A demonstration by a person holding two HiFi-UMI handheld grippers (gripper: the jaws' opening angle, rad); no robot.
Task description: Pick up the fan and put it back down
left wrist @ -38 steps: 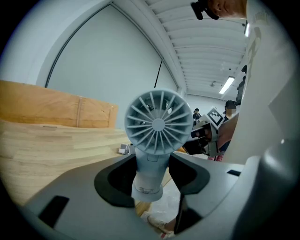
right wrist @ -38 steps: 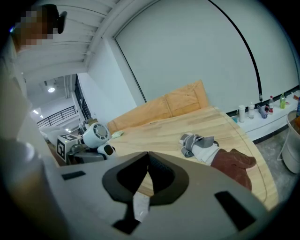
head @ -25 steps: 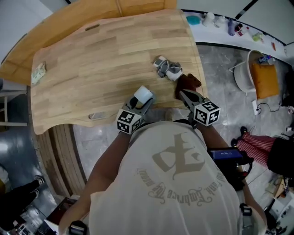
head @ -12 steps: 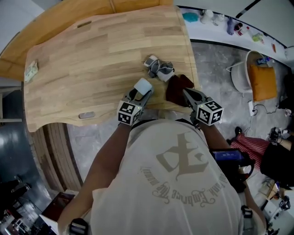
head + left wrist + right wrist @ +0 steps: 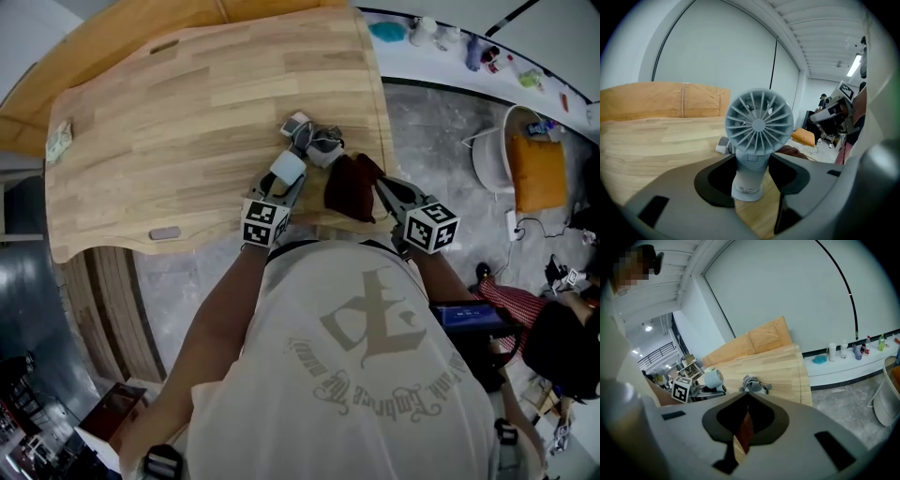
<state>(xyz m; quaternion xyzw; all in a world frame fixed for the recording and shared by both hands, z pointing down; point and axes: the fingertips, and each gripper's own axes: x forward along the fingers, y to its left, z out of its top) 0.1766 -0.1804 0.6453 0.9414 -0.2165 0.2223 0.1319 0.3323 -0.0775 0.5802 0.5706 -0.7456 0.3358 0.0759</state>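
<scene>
A white hand-held fan [image 5: 288, 169] is in my left gripper [image 5: 281, 184], low over the wooden table [image 5: 187, 112] near its front edge. In the left gripper view the round fan grille [image 5: 758, 123] faces the camera, and the left gripper [image 5: 751, 165] is shut on the fan's handle [image 5: 749, 178]. My right gripper [image 5: 389, 194] is shut on a dark red cloth [image 5: 350, 186] that drapes over the table's front right corner. Between the jaws of the right gripper [image 5: 746, 401] a strip of that cloth [image 5: 743, 433] shows.
A grey and white bundle [image 5: 314, 141] lies just beyond the fan, also in the right gripper view [image 5: 753, 385]. A small green packet [image 5: 58, 141] sits at the table's left edge. To the right are a white bin with an orange cushion [image 5: 525, 155] and a ledge with bottles [image 5: 469, 42].
Both grippers have moved forward over the table towards the grey bundle, the left carrying the fan lower and closer to it. The red cloth has come further onto the table.
</scene>
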